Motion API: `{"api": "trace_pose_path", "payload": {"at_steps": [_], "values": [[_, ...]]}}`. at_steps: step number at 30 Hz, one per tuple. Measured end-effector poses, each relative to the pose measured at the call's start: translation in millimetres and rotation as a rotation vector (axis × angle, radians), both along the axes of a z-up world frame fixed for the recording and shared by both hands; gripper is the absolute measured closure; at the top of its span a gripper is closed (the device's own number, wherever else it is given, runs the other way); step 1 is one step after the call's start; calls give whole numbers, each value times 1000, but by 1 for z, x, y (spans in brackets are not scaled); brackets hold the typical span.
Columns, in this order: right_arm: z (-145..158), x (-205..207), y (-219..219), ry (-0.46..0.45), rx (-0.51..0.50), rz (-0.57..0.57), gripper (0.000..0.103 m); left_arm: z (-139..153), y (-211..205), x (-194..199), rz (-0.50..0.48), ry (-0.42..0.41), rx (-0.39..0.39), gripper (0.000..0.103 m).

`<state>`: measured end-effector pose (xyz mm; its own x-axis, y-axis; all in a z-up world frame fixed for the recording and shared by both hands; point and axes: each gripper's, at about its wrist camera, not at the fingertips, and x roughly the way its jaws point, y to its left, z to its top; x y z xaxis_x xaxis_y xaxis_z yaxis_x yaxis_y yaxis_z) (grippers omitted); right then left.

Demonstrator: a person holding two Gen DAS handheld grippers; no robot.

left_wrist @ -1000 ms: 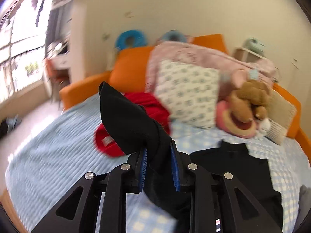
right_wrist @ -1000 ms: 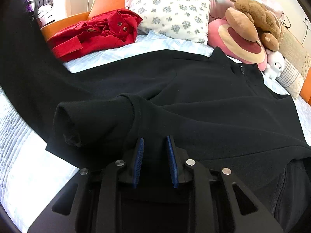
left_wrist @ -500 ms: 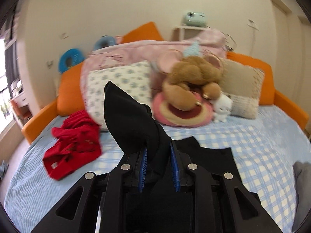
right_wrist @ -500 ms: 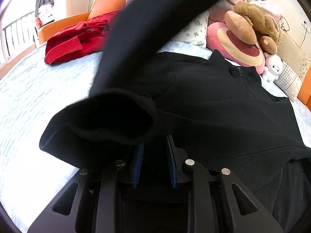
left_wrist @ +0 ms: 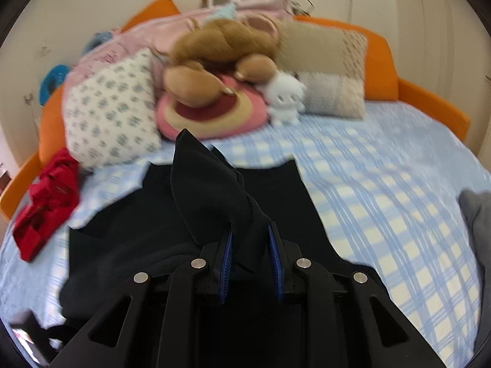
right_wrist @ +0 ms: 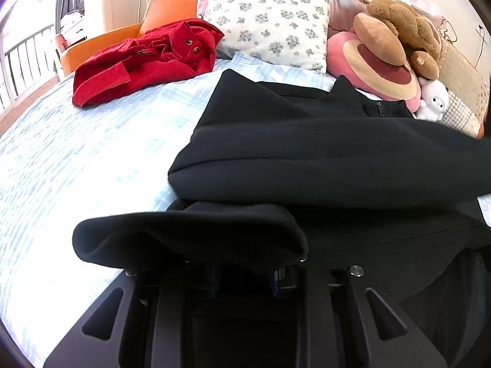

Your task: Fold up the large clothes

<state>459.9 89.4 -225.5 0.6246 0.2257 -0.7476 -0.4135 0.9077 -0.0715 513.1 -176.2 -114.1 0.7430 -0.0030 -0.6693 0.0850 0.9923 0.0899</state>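
A large black zip-up top (right_wrist: 307, 128) lies spread on the blue checked bed (right_wrist: 76, 153). In the left wrist view my left gripper (left_wrist: 249, 233) is shut on a black sleeve end (left_wrist: 208, 184), which sticks up past the blue pads over the top's body (left_wrist: 138, 230). That sleeve lies as a band across the body (right_wrist: 353, 165) toward the right in the right wrist view. My right gripper (right_wrist: 245, 271) is shut on the near hem; a fold of black cloth (right_wrist: 190, 239) drapes over its fingers and hides the pads.
A red garment (right_wrist: 144, 58) lies crumpled at the bed's left. A floral pillow (right_wrist: 270, 15), a pink cushion (left_wrist: 211, 113), a brown plush bear (right_wrist: 399, 24) and a white toy (left_wrist: 285, 98) line the orange headboard (left_wrist: 380, 58). Grey cloth (left_wrist: 477, 224) sits at the right edge.
My left gripper has swung right and down with the sleeve, carrying it across the top's body. The right gripper has stayed put; the fold now drapes over its pads.
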Motion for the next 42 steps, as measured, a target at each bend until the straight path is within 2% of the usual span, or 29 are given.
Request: {"api": "trace_pose_path", "payload": {"at_steps": [4, 7, 8, 9, 11, 15, 18, 20, 22, 25, 28, 29, 30, 31, 36, 39, 42], "values": [[0, 1, 2, 0, 1, 1, 78, -31, -28, -2, -55, 35, 19, 79], [0, 2, 1, 3, 7, 1, 78, -52, -52, -9, -123, 49, 70, 79], [0, 1, 2, 3, 7, 0, 78, -60, -60, -12, -151, 61, 73, 79], [0, 1, 2, 3, 9, 1, 78, -65, -64, -13, -169, 77, 67, 84], [0, 1, 2, 2, 11, 0, 78, -76, -73, -16, -201, 124, 49, 84], [0, 1, 3, 1, 2, 0, 78, -72, -79, -27, -261, 134, 23, 84], [-1, 2, 5, 4, -12, -2, 78, -49, -73, -41, -283, 94, -19, 63], [-1, 2, 6, 8, -18, -1, 77, -24, -65, -54, -288, 53, -37, 60], [-1, 2, 8, 12, -35, 3, 77, 0, -56, -67, -294, 21, -39, 47], [0, -1, 11, 28, -84, 33, 74, 44, -35, -90, -287, -71, -19, 37], [8, -7, 6, 71, -117, 61, 64, 83, -12, -108, -271, -155, -5, 34], [13, -10, -1, 80, -108, 58, 47, 97, -2, -113, -255, -179, -2, 34], [22, -13, -15, 95, -62, 61, 11, 109, 7, -116, -241, -195, -4, 32], [29, -17, -25, 91, -32, 68, 3, 122, 19, -120, -218, -215, -7, 30], [59, -23, -104, 98, 25, 48, 5, 165, 69, -143, -141, -302, -34, 24], [69, -10, -178, 115, 32, -77, 5, 181, 105, -158, -109, -352, -65, 22], [84, 2, -242, 103, 44, -197, 5, 186, 144, -165, -73, -383, -93, 16]]}}
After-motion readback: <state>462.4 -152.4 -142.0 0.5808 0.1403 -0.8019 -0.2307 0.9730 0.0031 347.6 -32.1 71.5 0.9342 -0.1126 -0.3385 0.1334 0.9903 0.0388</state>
